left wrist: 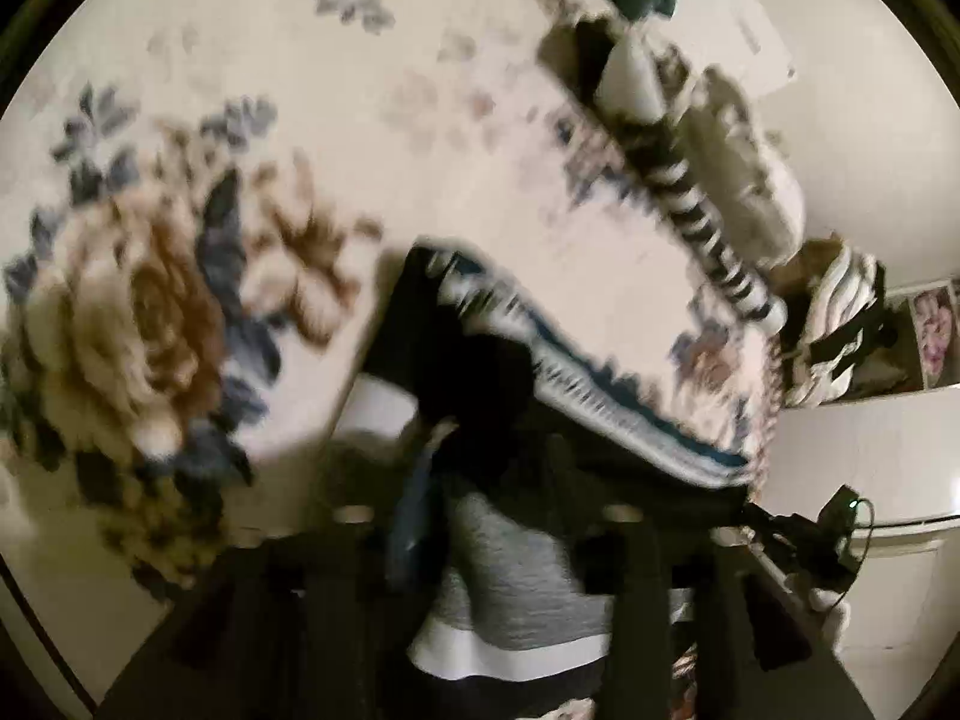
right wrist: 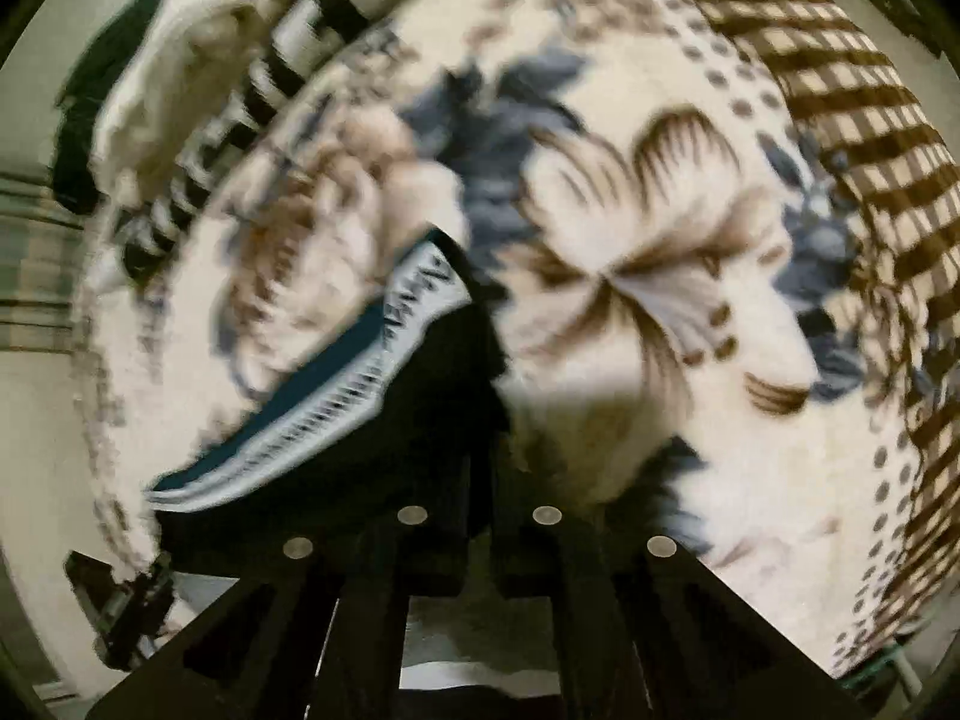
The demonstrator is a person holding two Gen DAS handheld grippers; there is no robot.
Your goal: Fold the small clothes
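Right gripper (right wrist: 480, 468) is seen closed on a dark garment (right wrist: 432, 408) with a white-and-teal patterned band, the cloth pinched between narrow jaws and lifted off the floral blanket (right wrist: 660, 252) of the bed. Left gripper (left wrist: 480, 438) appears to be holding the same garment (left wrist: 456, 348) at another point, though motion blur and dark cloth hide its fingertips, so its closure cannot be told for certain. Garment is stretched between both grippers, just above the blanket, not yet laid flat. Both views are heavily blurred. A pile of other clothes (left wrist: 738, 168), striped and white, is noted at the far edge of the bed. Judged progress: fold on this piece is early or mid-way; no finished fold is visible, and the pile looks unsorted
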